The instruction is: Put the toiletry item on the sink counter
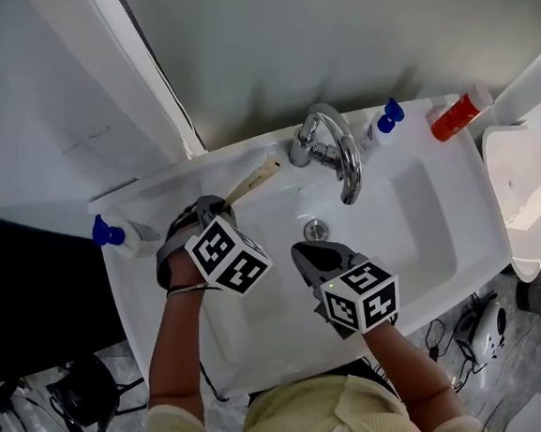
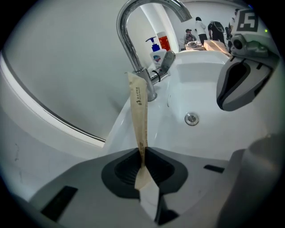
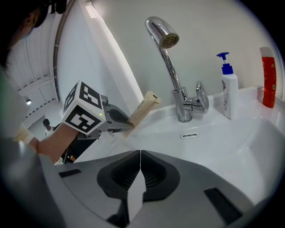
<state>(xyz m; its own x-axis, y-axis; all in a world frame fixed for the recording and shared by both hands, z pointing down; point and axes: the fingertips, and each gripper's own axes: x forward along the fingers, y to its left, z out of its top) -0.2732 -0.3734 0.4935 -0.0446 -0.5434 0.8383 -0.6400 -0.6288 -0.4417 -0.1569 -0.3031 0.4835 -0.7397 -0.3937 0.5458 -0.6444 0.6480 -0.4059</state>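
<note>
The white sink (image 1: 420, 223) fills the space below me, with its flat rim serving as a table (image 1: 155, 196) along the wall.

My left hand-held gripper (image 1: 217, 206) is over the sink's left part. Its jaws are pressed onto the near end of a sleeve (image 2: 139, 116), a long, flat packet of tan paper. My right hand-held gripper (image 1: 300, 252) hangs over the basin near the drain, jaws pressed together with nothing between them.

The chrome faucet (image 1: 338, 146) arches up from the back rim.

A red bottle (image 1: 458, 114) with a white cap stands at the far right of the table. Just left of it is a white pump bottle (image 1: 384, 122) with a blue pump. Its label is blue and white, but I cannot read it. A spray bottle (image 1: 118, 235) with a blue top lies at the table's left end.

The sleeve slants up and away from my jaws, off the surface as far as I can see. Its free end points towards the foot of the faucet. It carries a small dark mark and a line of print near that end, too fine to read. The end gripped in my jaws is creased.
</note>
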